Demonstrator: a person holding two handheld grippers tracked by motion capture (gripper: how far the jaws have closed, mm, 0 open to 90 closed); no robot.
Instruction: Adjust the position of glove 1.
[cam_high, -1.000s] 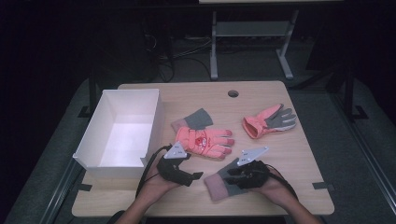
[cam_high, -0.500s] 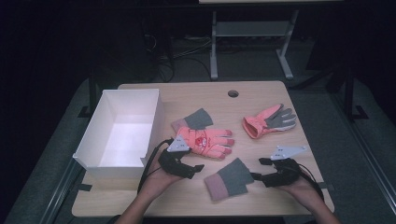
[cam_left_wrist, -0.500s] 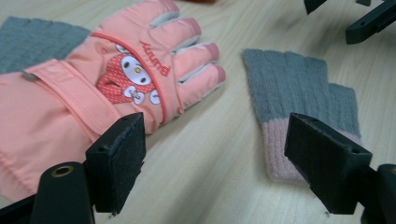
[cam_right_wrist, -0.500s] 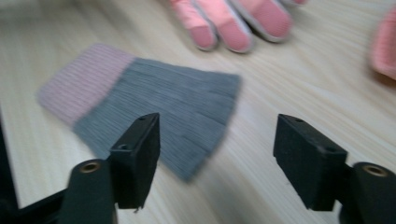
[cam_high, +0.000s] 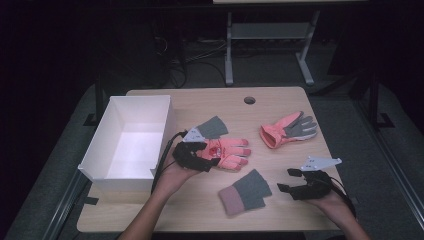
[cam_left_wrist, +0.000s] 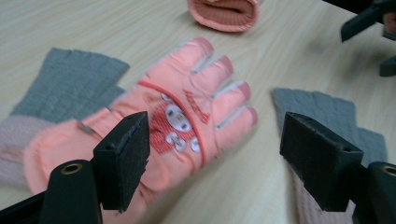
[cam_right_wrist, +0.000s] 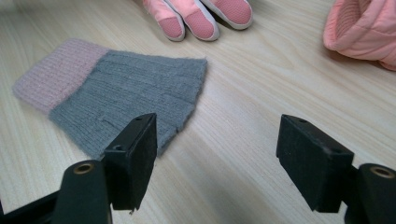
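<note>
The left hand-held gripper (cam_high: 212, 159) hangs over the cuff end of the coral glove (cam_high: 227, 151) in the middle of the counter (cam_high: 210, 102), its jaws apart and just narrowing, nothing pinched between them. The right hand-held gripper (cam_high: 286, 180) stands open and empty just beside the grey knit mitten (cam_high: 246, 191), near the counter's front edge.
</note>
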